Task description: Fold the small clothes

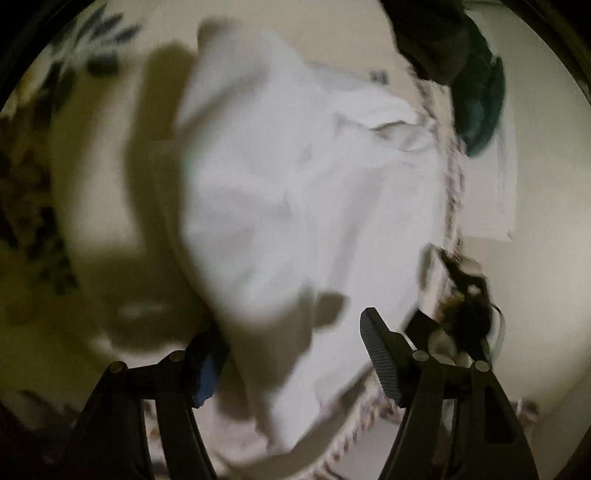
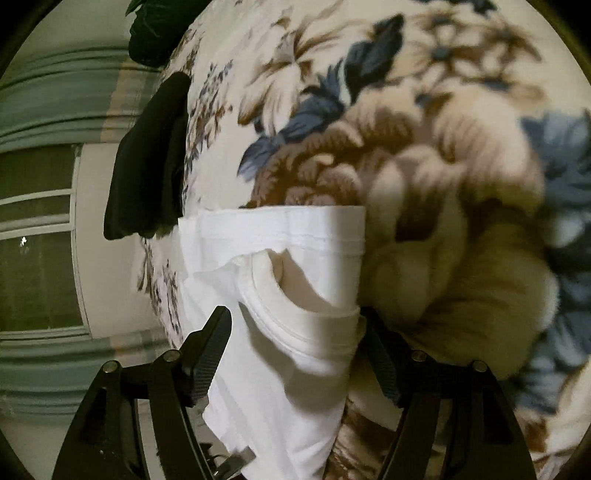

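Both tools, left [image 1: 295, 354] and right [image 2: 295, 347], spread around white shirt [image 2: 280, 332] over floral blanket [image 2: 424, 129].

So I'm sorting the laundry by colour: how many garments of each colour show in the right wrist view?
White: 1, the white T-shirt
Black: 1, the black garment
Dark green: 1, the dark green garment, only partly in view
Total: 3

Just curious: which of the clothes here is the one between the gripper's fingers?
The white T-shirt, between the right gripper's fingers; the black garment lies apart.
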{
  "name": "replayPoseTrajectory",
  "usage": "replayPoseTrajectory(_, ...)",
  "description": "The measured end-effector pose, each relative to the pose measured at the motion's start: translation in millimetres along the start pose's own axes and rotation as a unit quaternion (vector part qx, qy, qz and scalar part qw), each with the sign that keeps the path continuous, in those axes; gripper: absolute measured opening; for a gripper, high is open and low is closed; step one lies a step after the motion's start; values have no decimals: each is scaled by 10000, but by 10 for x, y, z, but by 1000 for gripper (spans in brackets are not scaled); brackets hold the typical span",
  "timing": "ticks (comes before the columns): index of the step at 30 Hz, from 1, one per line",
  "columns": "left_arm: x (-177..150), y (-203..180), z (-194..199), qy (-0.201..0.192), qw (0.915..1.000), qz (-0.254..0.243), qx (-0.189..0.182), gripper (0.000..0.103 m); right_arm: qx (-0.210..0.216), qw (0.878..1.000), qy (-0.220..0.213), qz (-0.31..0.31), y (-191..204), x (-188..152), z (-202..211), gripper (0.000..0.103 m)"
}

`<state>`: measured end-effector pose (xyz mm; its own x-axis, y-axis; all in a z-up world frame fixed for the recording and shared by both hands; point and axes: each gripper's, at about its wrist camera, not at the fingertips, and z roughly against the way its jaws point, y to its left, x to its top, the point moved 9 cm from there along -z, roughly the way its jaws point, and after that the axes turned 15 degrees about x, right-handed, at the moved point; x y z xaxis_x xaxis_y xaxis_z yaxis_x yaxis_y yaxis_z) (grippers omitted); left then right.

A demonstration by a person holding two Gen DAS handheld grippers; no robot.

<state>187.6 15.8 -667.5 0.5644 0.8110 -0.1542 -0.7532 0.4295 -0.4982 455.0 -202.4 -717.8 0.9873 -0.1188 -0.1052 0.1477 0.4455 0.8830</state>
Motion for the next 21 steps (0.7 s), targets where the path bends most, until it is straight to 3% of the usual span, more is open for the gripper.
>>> replayPoseTrajectory(1,24,-22,-25,-103,9999,77,19,65,85,10000,-4,-21,4,4,-19,73)
replayPoseTrajectory(2,44,-62,-10,-252,9996,127,22,64,134,9999,-30,-40,6,12,-28,65)
replayPoseTrajectory(3,47,-109,22,-395,9992,41,98,43,206,9998,-48,-47,19,8,-36,54)
replayPoseTrajectory(4,41,-155,54,-500,9985,-114,168,27,231,9997,-44,-34,22,-77,8,20)
replayPoseTrajectory(5,39,-202,84,-562,9979,-271,171,15,194,9998,-39,-9,33,-77,-23,14)
replayPoseTrajectory(12,276,-469,436,-607,9850,-1568,379,14,310,9970,-707,95,237,-342,308,9)
replayPoseTrajectory(16,501,-615,553,-380,9699,-2371,402,14,241,9939,-1075,29,230,-910,684,9)
replayPoseTrajectory(19,540,-528,480,-18,9545,-2921,603,14,204,9905,-1316,-333,99,-1467,839,9)
replayPoseTrajectory(21,502,-306,281,345,9398,-3262,957,18,44,9882,-1431,-550,-21,-1776,866,10)
